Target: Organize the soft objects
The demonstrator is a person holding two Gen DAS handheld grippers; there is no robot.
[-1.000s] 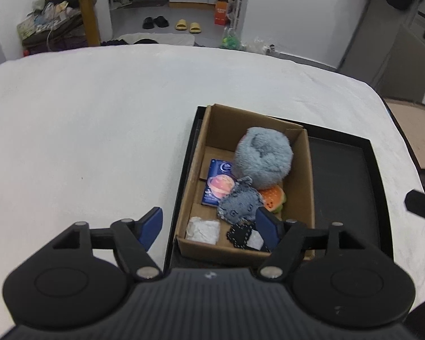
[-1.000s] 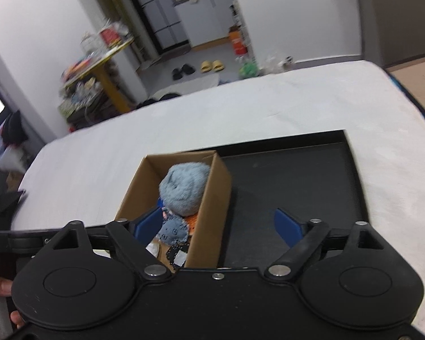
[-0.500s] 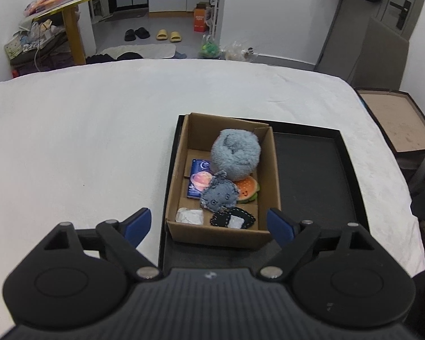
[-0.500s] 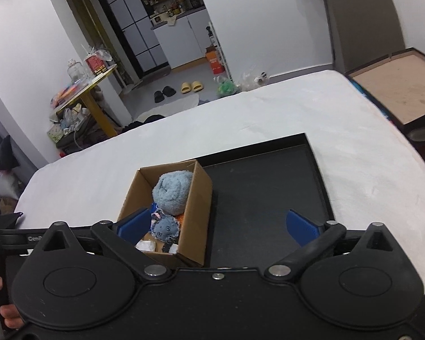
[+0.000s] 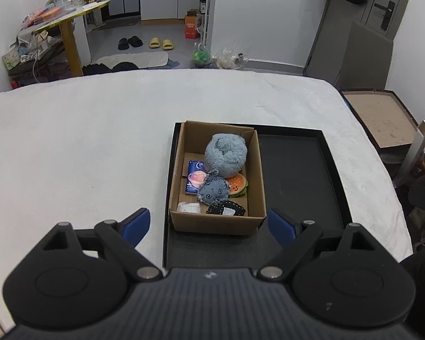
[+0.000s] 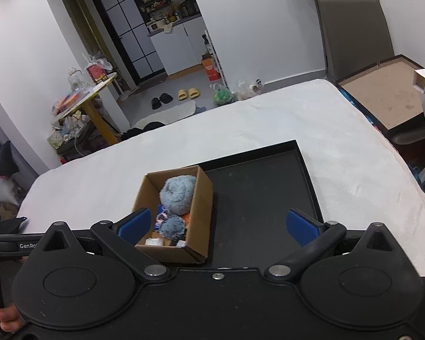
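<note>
**Grippers pulled back from the packed box**

Both grippers have drawn back and up since a second ago, so the box [image 5: 216, 221] now looks smaller and lies ahead of the fingers instead of between them. It sits in the left part of a black tray [image 5: 297, 181], which lies on the white bed [image 5: 85, 147].

Inside the box, a fluffy blue ball [image 5: 226, 155] fills the far end. Nearer the left gripper [image 5: 208, 226] lie a small grey plush [image 5: 214, 191], an orange burger toy [image 5: 236, 184] touching it on the right, and a blue packet [image 5: 195, 176] on the left. A white wad [image 5: 188, 207] and a black patch [image 5: 226, 209] rest against the near wall.

The left gripper is spread wide, holding nothing. The right gripper [image 6: 218, 226] is likewise spread and bare, with the box just ahead of its left finger [image 6: 134, 225] and the tray's bare floor before its right one.

Beyond the bed stand a yellow table [image 5: 68, 25] and slippers [image 5: 161, 42].
</note>
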